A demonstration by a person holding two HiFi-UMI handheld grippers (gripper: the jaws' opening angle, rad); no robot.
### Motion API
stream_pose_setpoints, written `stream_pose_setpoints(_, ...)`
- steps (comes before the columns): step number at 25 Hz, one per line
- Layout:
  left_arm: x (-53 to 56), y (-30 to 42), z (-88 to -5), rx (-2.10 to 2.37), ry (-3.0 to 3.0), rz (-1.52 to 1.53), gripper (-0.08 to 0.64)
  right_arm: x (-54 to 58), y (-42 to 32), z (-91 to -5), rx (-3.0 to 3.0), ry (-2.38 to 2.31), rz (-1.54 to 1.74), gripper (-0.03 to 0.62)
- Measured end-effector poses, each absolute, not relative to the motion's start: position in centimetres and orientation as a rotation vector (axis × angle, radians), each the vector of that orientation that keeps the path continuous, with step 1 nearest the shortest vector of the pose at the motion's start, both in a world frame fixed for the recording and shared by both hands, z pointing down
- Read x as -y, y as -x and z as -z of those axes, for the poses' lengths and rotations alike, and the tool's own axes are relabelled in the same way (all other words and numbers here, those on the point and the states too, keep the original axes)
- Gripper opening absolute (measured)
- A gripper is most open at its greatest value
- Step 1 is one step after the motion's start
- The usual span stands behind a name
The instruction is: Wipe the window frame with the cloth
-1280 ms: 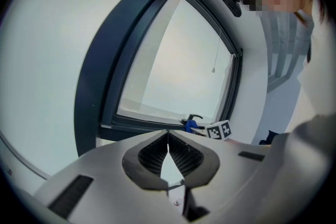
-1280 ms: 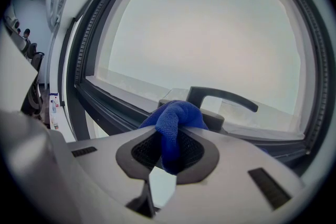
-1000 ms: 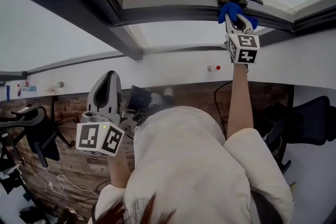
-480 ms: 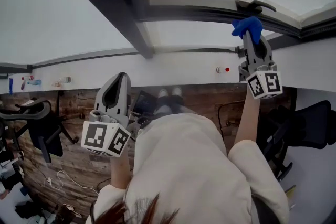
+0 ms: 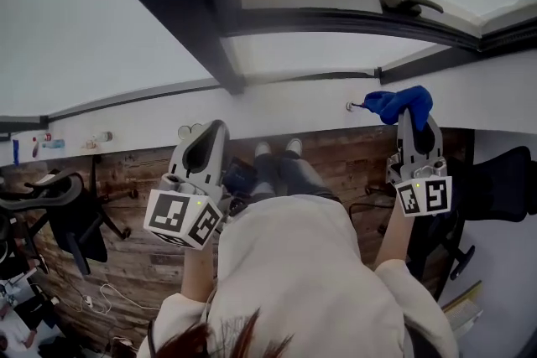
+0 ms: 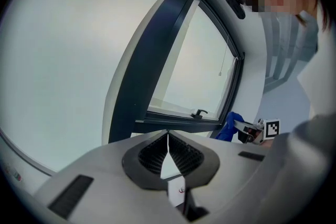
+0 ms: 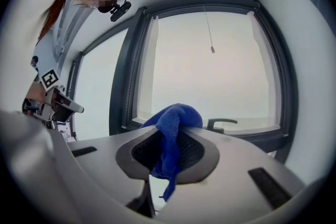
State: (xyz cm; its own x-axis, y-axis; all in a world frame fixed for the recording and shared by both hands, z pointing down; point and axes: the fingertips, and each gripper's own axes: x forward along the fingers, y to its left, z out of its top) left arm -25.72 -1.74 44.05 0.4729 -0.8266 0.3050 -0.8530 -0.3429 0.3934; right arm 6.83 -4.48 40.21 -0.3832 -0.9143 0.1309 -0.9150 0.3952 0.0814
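The blue cloth point(image 5: 401, 105) is clamped in the right gripper point(image 5: 413, 120) and held below the dark window frame point(image 5: 336, 17), clear of it, while the left gripper point(image 5: 211, 134) is held closed, nothing between its jaws.

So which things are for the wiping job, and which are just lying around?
For the job:
- blue cloth
- right gripper, shut on the cloth
- dark window frame

Just lying about:
- black office chair
- cables on the floor
- left gripper, shut and empty
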Motion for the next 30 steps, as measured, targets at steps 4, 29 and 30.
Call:
stream_pose_setpoints(4, 2.1, 25.2, -44.5, 1.408, -2.226, -0.12, 0.011, 4.7, -8.9, -39.2, 2.463, -1.763, -0.008, 0.054)
stream_pose_setpoints(29, 3.9, -5.0, -44.8, 1.44, -2.225, -0.128, 0.011, 9.4, -37.6, -39.8, 2.358, -1.658, 0.137, 0.054)
stream_pose_setpoints(30, 3.8, -5.5, -45.3, 1.425, -2.215, -0.135, 0.011, 10.0, -37.5, -40.0, 2.363, -1.658, 0.131, 0.054)
